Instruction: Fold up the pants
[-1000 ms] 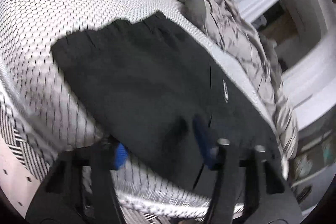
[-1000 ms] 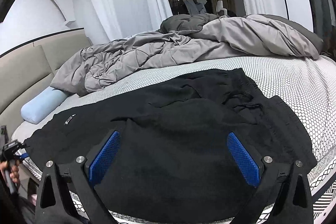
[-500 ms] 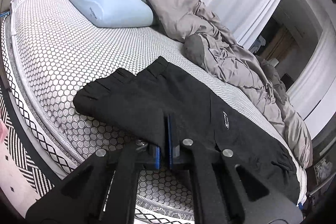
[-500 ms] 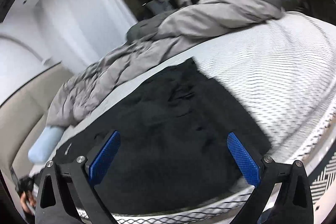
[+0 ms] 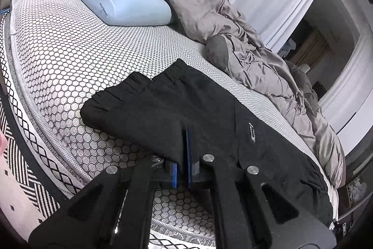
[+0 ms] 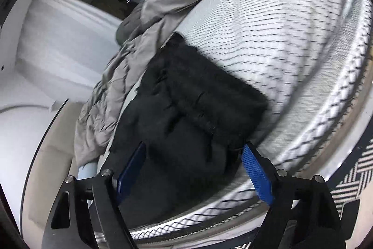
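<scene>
Black pants point(image 5: 209, 113) lie along the mattress point(image 5: 70, 57) near edge. Left gripper point(image 5: 184, 139) is clamped on their fabric edge; right gripper point(image 6: 193, 162), jaws apart and just closing, straddles the waistband end unpressed.

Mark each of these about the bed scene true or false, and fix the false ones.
1. The left gripper is shut on the black pants. True.
2. The right gripper has its pads pressed flat together. False: its jaws stand apart and have just been closing, with the pants' edge between them but not pinched.
3. A light blue pillow lies near the headboard. True.
4. The grey duvet covers the pants. False: it is bunched along the far side of the mattress, beside them.
5. The pants hang in the air, off the bed. False: they lie on the mattress.
</scene>
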A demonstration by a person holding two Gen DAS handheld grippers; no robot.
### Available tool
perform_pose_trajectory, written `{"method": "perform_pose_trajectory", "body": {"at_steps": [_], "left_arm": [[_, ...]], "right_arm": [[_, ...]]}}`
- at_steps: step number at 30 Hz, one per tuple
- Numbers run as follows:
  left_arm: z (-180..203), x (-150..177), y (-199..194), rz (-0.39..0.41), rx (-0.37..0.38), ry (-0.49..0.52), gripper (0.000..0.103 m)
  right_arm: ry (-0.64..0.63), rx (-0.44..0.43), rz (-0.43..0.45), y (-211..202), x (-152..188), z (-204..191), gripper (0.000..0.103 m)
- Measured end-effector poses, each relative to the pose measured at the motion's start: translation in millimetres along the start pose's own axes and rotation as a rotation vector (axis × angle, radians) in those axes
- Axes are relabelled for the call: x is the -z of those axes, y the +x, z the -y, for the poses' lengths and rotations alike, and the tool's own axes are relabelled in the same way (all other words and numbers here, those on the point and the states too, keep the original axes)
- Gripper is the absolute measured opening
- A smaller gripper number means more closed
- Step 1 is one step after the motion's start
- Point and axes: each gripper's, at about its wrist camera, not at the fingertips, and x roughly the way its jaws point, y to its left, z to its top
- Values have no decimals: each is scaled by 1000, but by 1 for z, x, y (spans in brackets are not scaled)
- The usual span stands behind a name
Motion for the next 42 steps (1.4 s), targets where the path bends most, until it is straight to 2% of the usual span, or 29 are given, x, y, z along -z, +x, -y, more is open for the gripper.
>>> {"method": "perform_pose_trajectory", "body": {"at_steps": [4,7,9,11,12,13,14,16,18,19,20,23,25,28,31,34,37,39,42], "left_arm": [[-1,-1,2,-4,8,-8,3],[-2,-2,3,-4,14,-11,3],[0,-2,6,-6,11,-11,3],[-2,-3,8,-12,10,-13,3],[-1,-3,9,-14,9,-16,3],[-1,-3,9,-18,4,-14,3],[0,-2,9,-28,-6,-5,3],[4,2,3,-56,-23,52,2],[7,11,-9,-60,-44,102,2],[7,15,-13,-64,-45,108,2],[5,18,-16,-71,-44,106,2],[1,20,-20,-84,-25,68,2],[3,17,-25,-70,-7,59,2],[16,3,-30,-51,-7,85,2],[32,-24,-29,-34,-12,112,2],[54,-59,-18,-17,-5,131,2],[85,-98,14,-12,-32,169,2],[108,-123,50,-28,-70,213,2],[136,-154,118,-56,-117,253,2]], "right_arm": [[-42,-78,64,-10,3,-15,86],[-9,-118,107,-14,-2,-11,86],[46,-124,90,-7,-9,0,85],[124,-134,14,13,-14,14,69],[150,-122,-7,19,-15,19,51],[180,-116,-9,23,-16,24,39],[199,-123,0,23,-17,26,34],[140,-71,61,12,-17,14,21],[64,-8,104,-4,-15,3,17],[33,27,107,-12,-13,-3,16],[26,99,79,-17,-11,-7,16],[11,193,46,-23,-10,-15,16],[22,181,56,-23,-12,-19,16],[26,140,131,-35,-19,-37,16],[-22,139,210,-45,-31,-69,16],[-74,141,231,-48,-48,-102,16],[-99,153,223,-30,-78,-131,16],[-105,162,210,-6,-105,-150,16],[-143,195,168,51,-148,-163,17]]}}
